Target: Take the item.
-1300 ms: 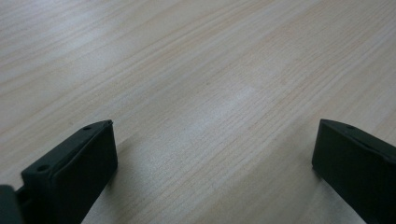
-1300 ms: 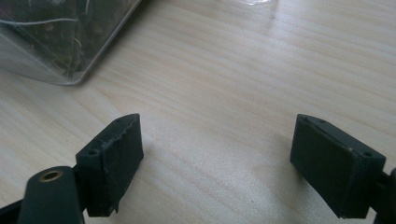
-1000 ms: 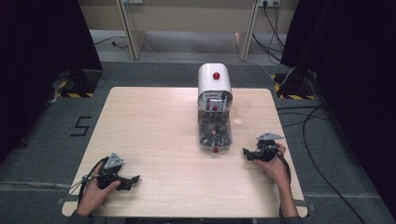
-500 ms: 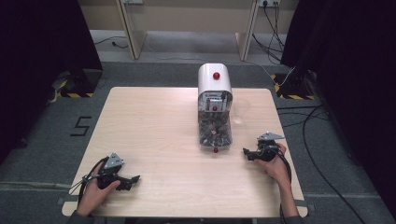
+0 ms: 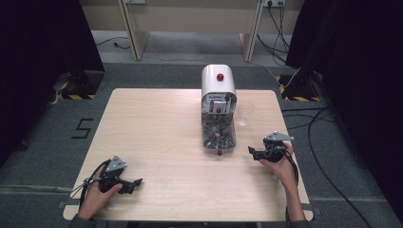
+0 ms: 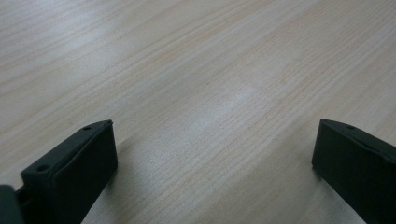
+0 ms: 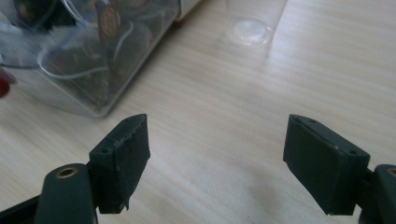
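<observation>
Your right gripper [image 7: 217,158] jaws apart but just narrowing, nothing between, beside dispenser [image 5: 218,114], clear cup [image 7: 254,21] ahead, left gripper [image 6: 212,168] agape over table [image 5: 157,128].

Grey carpet floor [image 5: 43,142]; black curtains [image 5: 38,42] — cables [image 5: 328,118] trailing.

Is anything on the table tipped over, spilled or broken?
Nothing stands out. The white-topped dispenser lies flat near the table's far edge with its contents inside, and a clear cup stands upright beside it. Nothing is spilled.
</observation>
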